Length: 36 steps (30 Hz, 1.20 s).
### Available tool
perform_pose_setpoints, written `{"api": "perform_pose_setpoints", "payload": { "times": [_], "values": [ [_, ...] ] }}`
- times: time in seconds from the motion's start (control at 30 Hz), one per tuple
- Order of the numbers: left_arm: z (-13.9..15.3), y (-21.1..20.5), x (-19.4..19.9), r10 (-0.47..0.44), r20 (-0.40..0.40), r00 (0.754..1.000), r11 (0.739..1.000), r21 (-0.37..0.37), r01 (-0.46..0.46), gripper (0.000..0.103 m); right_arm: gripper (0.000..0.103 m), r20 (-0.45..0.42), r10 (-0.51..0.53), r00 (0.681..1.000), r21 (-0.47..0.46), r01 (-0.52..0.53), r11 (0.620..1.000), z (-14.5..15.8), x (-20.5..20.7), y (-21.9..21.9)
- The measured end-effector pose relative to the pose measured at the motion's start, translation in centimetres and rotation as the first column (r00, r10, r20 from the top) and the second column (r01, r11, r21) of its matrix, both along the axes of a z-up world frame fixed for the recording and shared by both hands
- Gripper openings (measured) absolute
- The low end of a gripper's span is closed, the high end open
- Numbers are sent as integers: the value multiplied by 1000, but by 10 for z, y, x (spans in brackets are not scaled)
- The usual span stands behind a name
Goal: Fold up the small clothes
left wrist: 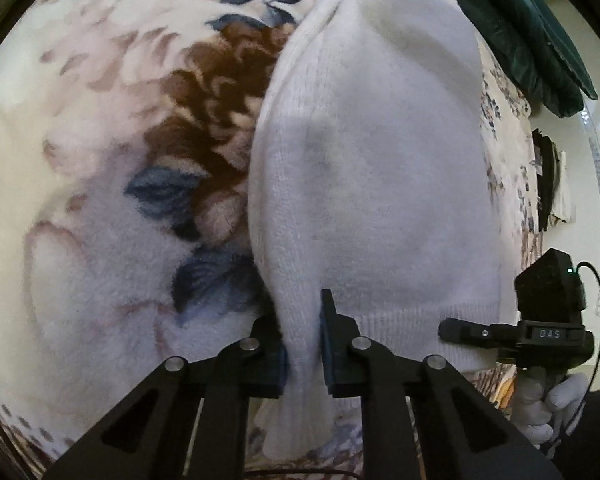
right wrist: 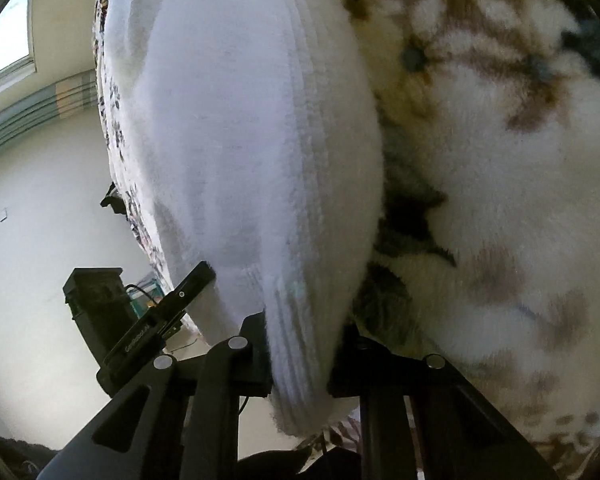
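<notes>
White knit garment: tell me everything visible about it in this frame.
The white knit garment looks soft and fuzzy, with a ribbed hem band and ribbed edge. It lies stretched over the floral fleece blanket. The left tool and right tool each pinch a bunched fold of its near edge.

The left gripper (left wrist: pixel 302 340) is pinching a bunched edge of the white knit garment (left wrist: pixel 372 168), which is lying across the floral fleece blanket (left wrist: pixel 112 128), while the right gripper (left wrist: pixel 452 330) is reaching in at the garment's ribbed hem, held by a white-gloved hand (left wrist: pixel 544 404).
</notes>
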State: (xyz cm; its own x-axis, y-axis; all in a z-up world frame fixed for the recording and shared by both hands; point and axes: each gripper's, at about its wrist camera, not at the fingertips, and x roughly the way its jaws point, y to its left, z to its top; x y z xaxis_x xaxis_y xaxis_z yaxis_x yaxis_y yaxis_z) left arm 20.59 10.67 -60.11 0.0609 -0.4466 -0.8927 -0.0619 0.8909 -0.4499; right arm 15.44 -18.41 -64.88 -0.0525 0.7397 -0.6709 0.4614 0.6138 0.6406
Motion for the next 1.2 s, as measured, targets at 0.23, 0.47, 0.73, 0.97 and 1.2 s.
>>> {"api": "perform_pose_setpoints", "payload": {
  "times": [0.23, 0.47, 0.73, 0.97, 1.2],
  "values": [
    [14, 5, -1, -16, 25, 1000, 1000, 3, 16, 10, 17, 8, 18, 1000, -38, -17, 999, 14, 7, 4],
    [57, 7, 8, 31, 98, 995, 996, -90, -22, 9, 16, 54, 10, 999, -42, -8, 999, 50, 17, 2],
    [113, 2, 76, 93, 224, 970, 980, -192, -49, 9, 16, 173, -56, 983, -6, 58, 998, 104, 77, -19],
    [125, -21, 194, 84, 332, 939, 984, -179, -25, 9, 16, 293, -101, 951, -25, 113, 993, 136, 196, -43],
    [95, -16, 318, 173, 257, 951, 965, -237, -112, 14, 21, 289, -163, 943, -6, 172, 985, 136, 341, -63]
  ]
}}
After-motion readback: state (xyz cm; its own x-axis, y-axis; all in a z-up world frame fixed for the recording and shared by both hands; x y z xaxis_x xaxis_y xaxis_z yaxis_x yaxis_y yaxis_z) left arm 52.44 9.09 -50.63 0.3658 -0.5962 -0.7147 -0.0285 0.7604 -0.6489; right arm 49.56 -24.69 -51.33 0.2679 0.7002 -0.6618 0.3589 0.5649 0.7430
